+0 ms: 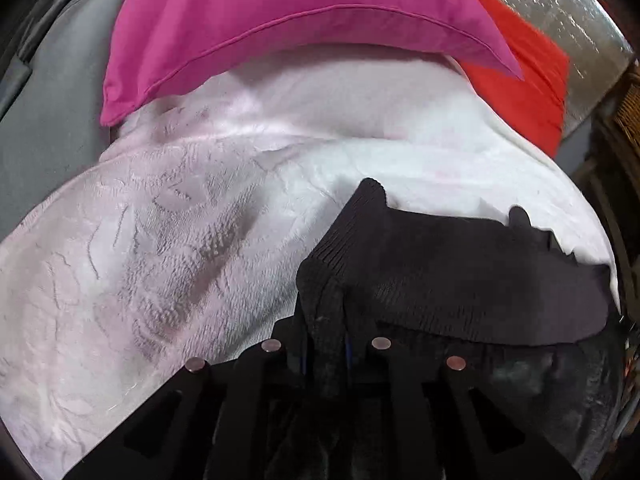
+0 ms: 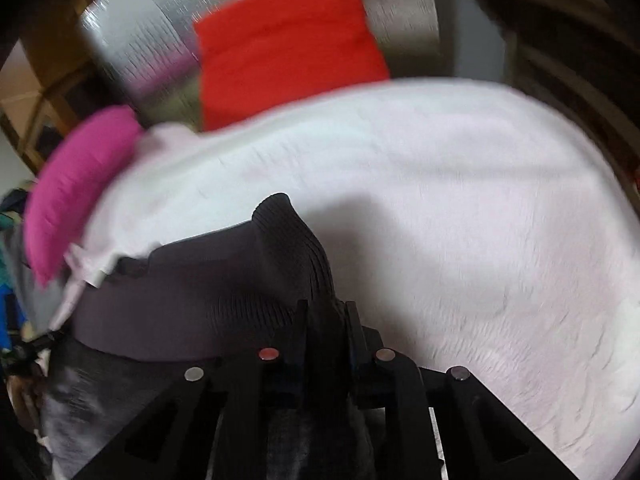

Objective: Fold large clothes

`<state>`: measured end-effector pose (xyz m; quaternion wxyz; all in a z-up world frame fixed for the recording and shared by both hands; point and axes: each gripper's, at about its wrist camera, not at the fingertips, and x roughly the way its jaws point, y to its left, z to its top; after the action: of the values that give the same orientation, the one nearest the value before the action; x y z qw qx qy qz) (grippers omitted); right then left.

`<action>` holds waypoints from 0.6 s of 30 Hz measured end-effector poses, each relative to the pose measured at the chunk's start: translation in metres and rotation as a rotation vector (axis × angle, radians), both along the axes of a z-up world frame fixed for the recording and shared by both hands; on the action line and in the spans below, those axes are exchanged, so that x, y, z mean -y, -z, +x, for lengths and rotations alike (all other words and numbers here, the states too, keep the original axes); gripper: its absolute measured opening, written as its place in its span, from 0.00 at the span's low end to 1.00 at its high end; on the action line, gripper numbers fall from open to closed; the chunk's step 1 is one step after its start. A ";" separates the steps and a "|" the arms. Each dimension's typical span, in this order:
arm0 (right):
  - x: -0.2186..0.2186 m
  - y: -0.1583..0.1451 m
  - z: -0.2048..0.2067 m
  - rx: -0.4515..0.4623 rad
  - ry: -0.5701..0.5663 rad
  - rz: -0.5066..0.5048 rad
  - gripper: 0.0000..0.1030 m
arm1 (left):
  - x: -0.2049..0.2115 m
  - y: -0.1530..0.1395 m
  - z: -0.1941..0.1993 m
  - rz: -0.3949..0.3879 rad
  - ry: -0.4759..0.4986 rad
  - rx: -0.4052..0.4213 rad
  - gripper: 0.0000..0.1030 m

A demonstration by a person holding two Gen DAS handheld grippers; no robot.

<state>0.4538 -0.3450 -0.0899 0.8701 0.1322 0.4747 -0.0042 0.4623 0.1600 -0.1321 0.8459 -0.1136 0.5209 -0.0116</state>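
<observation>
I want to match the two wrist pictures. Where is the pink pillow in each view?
Left wrist: the pink pillow fills the top, left of centre, lying on the white blanket.
Right wrist: it is at the left edge, mid-height, blurred.
Shared landmark: the red cushion, on the pillow's right in both.

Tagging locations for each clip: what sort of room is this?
Probably a bedroom: a fleecy white blanket covers a bed-like surface, with a pink pillow and a red cushion at its far end.

Ribbed knit garment (image 1: 440,264), fleecy blanket (image 1: 180,240)
</observation>
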 end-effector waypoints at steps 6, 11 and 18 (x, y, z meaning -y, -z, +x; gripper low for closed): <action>0.003 0.012 0.003 0.000 0.052 0.033 0.15 | -0.003 0.004 -0.001 0.005 -0.017 0.007 0.18; 0.007 0.015 0.002 -0.002 0.074 0.038 0.17 | 0.005 0.004 -0.001 0.070 -0.016 0.024 0.25; 0.006 0.008 0.000 -0.027 0.101 0.044 0.49 | -0.001 -0.009 -0.003 0.074 -0.072 0.033 0.56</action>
<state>0.4538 -0.3513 -0.0980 0.8592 0.1752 0.4792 -0.0391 0.4592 0.1613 -0.1229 0.8578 -0.1007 0.5027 0.0364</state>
